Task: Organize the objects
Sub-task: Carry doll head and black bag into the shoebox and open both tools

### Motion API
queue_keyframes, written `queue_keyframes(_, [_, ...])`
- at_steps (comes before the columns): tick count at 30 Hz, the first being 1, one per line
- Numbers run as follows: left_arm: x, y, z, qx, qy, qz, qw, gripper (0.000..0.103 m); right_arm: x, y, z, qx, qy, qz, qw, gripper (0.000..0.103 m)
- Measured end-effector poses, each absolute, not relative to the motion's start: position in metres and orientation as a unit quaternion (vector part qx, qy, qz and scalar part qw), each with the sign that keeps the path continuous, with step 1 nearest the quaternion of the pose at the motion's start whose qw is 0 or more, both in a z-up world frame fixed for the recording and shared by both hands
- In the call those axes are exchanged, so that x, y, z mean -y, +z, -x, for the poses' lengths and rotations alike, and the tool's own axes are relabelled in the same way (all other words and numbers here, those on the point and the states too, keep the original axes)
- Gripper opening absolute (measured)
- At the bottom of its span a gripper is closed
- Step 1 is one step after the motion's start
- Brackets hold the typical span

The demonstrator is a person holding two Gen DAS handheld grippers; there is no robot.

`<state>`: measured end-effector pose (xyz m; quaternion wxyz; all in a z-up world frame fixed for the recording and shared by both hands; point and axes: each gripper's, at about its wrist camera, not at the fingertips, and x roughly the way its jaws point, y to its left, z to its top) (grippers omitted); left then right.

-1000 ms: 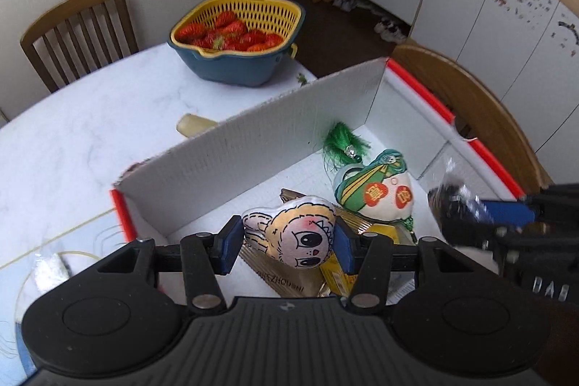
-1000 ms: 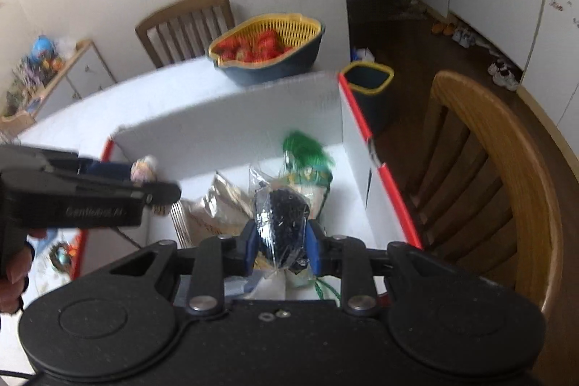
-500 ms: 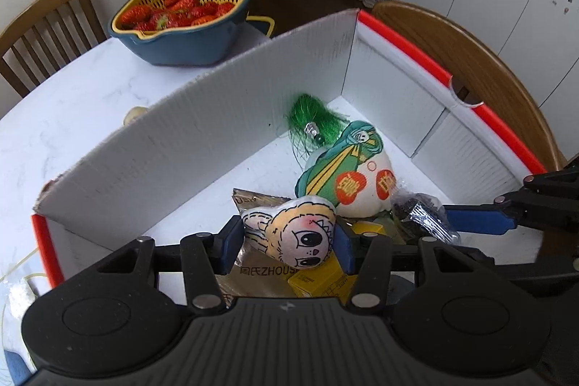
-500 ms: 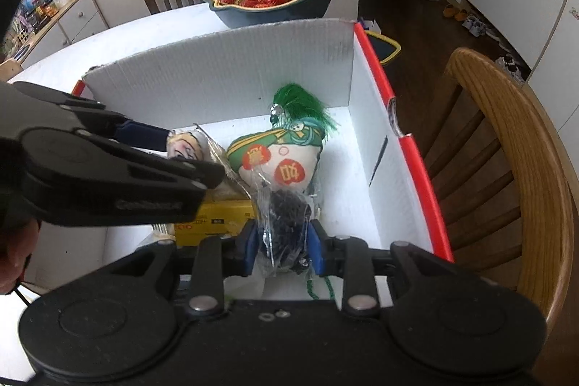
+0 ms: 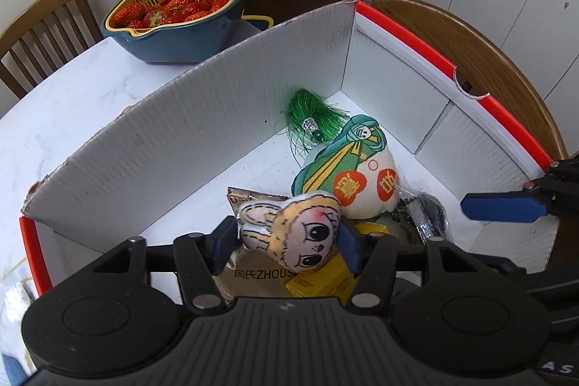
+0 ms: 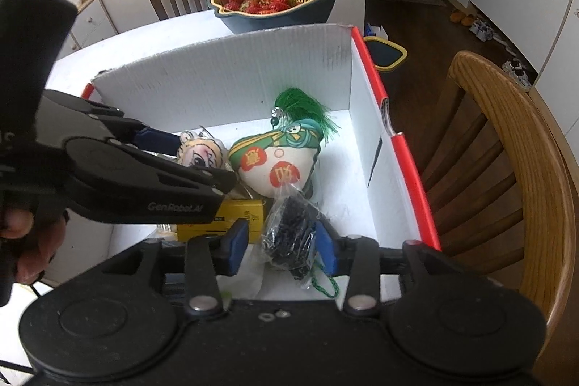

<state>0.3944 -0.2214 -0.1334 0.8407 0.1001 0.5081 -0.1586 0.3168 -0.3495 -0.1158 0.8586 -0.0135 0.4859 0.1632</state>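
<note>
Both releases are under way inside the white corrugated box with red rim (image 5: 405,35). The left gripper (image 5: 286,246) jaws are opening around the cartoon-face plush pendant (image 5: 293,236). The right gripper (image 6: 280,246) jaws, clamped a second ago, are opening around the clear bag of black pieces (image 6: 289,230), now resting on the box floor. Both deposits appear nearly complete.

Inside your cardboard box (image 5: 202,129), the rabbit plush (image 5: 293,234) lies before the tasselled pouch (image 5: 347,169), strawberry basket (image 5: 181,13) behind.

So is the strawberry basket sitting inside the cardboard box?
No, the strawberry basket stands on the table behind the cardboard box, outside its back wall.
</note>
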Motion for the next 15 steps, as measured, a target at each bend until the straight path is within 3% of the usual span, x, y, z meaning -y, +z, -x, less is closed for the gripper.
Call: queue_keyframes(15, [0.199,-0.107,-0.371,-0.476,-0.149,-0.062,0.865,0.069,0.361,-0.092,-0.3,-0.454,0.176,-0.004,0.873,0.063])
